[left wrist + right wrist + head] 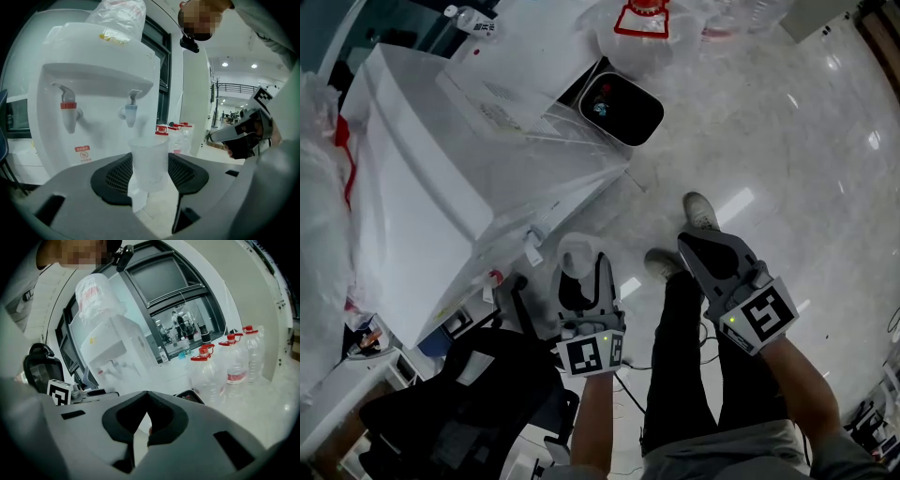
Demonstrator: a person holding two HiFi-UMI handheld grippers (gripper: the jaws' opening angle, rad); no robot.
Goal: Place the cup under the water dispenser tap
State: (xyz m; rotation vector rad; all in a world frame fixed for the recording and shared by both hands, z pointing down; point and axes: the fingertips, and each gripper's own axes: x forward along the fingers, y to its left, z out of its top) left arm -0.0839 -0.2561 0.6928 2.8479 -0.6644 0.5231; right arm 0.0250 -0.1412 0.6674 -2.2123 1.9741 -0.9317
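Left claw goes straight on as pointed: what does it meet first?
Likely the front of the water dispenser, near its right edge below the blue tap, with the held cup leading. Depth is hard to judge.

Disp. bottle [117,18] top off-frame

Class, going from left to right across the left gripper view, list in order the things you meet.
red tap → blue tap → red-capped bottles → right gripper. The cup overlaps the blue tap and the bottles, so it is left out.
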